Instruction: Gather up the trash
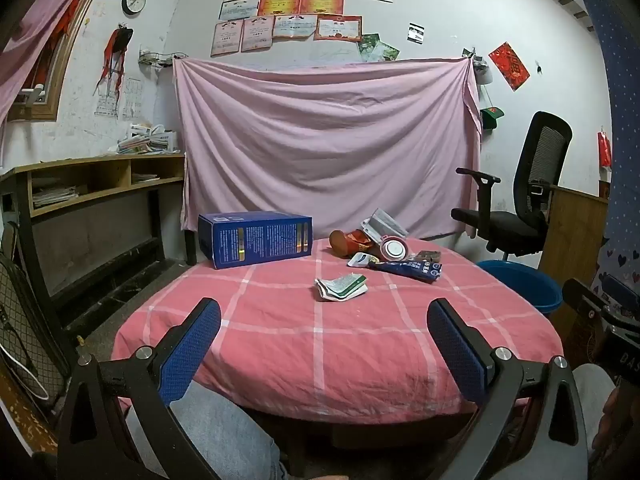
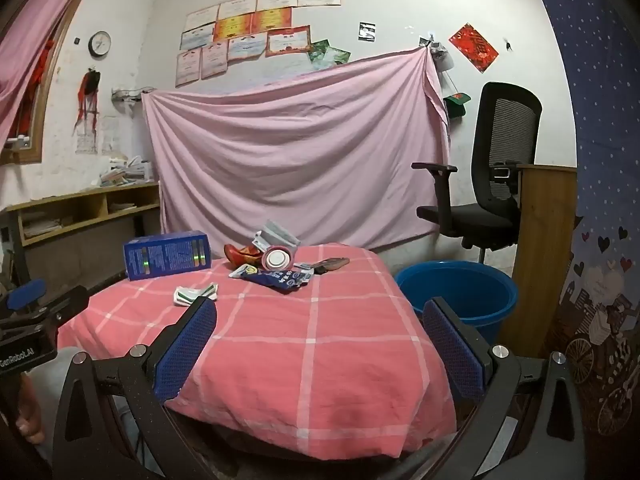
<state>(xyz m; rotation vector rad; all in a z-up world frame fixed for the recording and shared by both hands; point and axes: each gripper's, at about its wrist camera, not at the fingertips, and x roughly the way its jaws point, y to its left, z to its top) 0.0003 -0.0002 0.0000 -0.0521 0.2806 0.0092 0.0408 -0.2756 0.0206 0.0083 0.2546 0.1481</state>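
1. Hovering nearest the cameras, the left gripper (image 1: pixel 324 316) and the right gripper (image 2: pixel 320 316) each have their 2 blue-padded fingers spread wide, with nothing between them, above the near edge of the round table under a pink checked cloth (image 1: pixel 280 344).
2. Lying on the cloth beyond the left gripper, apart from the rest, is a crumpled white-and-green paper wrapper (image 1: pixel 341 288).
3. Farther back sits a cluster of trash: a dark blue printed plastic packet (image 1: pixel 404 269), a red cylindrical can on its side (image 1: pixel 350 242), a round white lid (image 1: pixel 393 249) and a grey folded pouch (image 1: pixel 382 222), touching one another.
4. Left of that cluster stands a large blue cardboard box (image 1: pixel 256 238).
5. Right of the table, on the floor, is a round blue plastic bucket (image 2: pixel 460 294).
6. Behind it are a black mesh office chair (image 2: pixel 492 184) and a pink sheet hung on the wall (image 1: pixel 324 144).
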